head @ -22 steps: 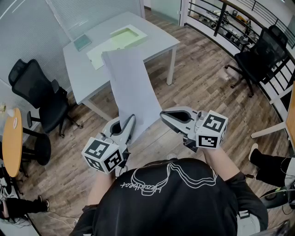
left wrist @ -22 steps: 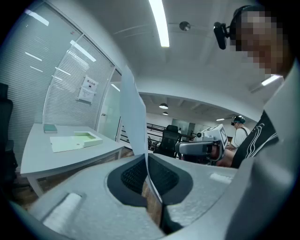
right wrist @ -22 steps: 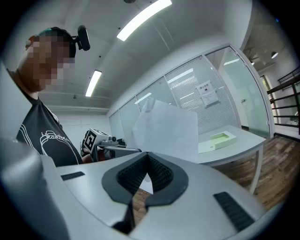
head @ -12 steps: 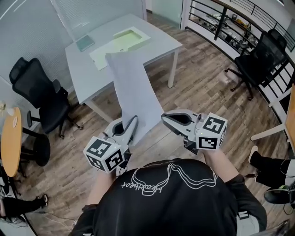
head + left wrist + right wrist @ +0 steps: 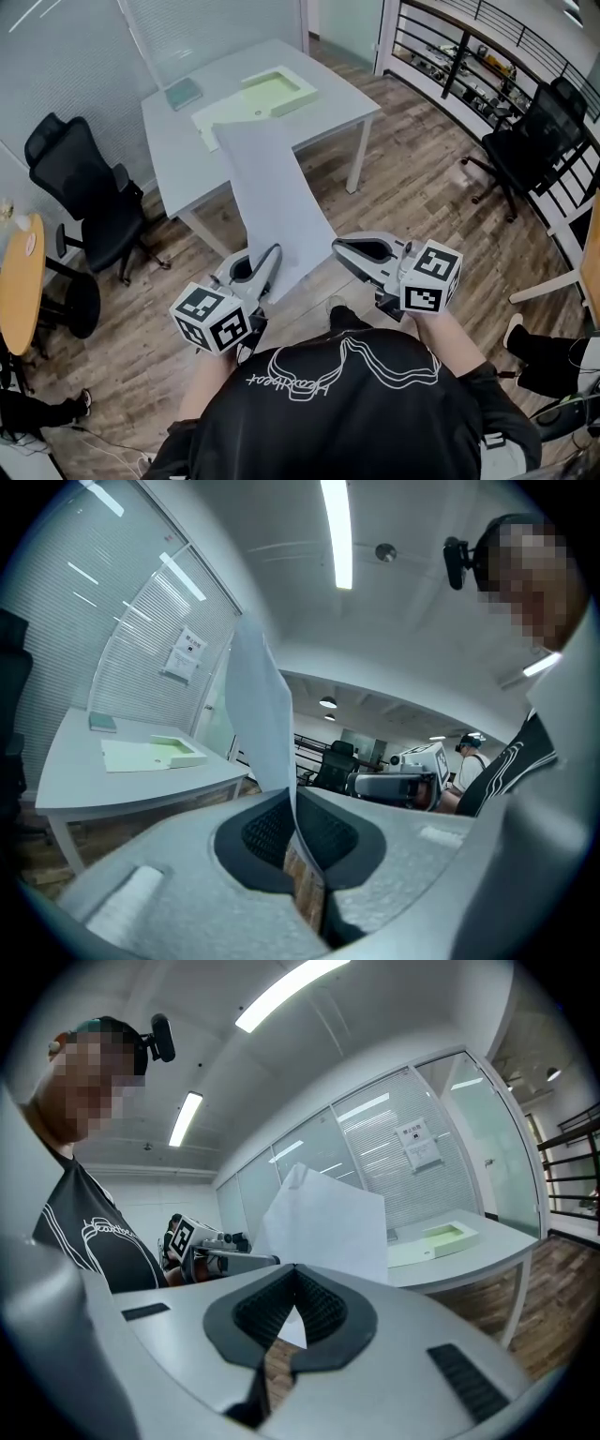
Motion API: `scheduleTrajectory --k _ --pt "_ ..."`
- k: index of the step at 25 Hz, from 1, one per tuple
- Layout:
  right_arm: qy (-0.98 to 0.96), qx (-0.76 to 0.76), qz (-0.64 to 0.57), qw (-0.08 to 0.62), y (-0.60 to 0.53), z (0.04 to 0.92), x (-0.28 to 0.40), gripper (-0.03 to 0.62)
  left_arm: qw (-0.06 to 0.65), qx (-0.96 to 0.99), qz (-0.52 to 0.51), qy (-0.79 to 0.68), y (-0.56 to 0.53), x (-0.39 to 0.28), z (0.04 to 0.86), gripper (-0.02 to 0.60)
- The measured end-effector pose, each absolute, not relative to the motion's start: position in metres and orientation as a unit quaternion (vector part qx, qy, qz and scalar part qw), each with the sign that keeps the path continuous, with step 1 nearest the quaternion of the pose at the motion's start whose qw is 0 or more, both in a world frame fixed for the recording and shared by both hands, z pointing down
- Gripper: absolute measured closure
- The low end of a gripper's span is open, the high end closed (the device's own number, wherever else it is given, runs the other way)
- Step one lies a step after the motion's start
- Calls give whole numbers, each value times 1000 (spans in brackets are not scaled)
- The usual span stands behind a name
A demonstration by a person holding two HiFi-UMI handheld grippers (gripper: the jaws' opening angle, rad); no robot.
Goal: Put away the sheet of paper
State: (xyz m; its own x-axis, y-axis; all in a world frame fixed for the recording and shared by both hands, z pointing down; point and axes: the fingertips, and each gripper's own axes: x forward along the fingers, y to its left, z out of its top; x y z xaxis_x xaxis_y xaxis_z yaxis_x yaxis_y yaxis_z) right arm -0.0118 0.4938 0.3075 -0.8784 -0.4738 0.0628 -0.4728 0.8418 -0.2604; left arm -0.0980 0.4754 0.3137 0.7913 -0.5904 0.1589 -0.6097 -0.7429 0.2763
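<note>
At the centre of the head view, the left gripper point(image 5: 269, 261) is clamped tight on the lower edge of the sheet of paper point(image 5: 272, 187), which stands up thin, pale and limp, bowing towards the white table point(image 5: 178, 141). The right gripper point(image 5: 343, 247) is closed on nothing (the sheet only shows behind its ribbed black pads point(image 5: 322, 1310)). Doing this well likely means a firm pinch and an upright sheet, then laying it uncreased at the shallow pale-green tray point(image 5: 272, 91).

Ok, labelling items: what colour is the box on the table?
The box is pale green, clearest in the head view.
</note>
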Motion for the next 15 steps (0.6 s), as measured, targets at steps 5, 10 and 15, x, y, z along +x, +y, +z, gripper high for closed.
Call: scheduleTrajectory --k 5,10,15 --pt "961 -236 -145 2 457 312 -21 583 168 925 31 -339 446 -110 319 571" --pt "966 -209 -151 7 409 319 -23 583 173 915 41 -362 404 -112 325 571" --pt "965 -202 -167 8 339 331 7 583 188 906 38 -378 330 -88 333 571"
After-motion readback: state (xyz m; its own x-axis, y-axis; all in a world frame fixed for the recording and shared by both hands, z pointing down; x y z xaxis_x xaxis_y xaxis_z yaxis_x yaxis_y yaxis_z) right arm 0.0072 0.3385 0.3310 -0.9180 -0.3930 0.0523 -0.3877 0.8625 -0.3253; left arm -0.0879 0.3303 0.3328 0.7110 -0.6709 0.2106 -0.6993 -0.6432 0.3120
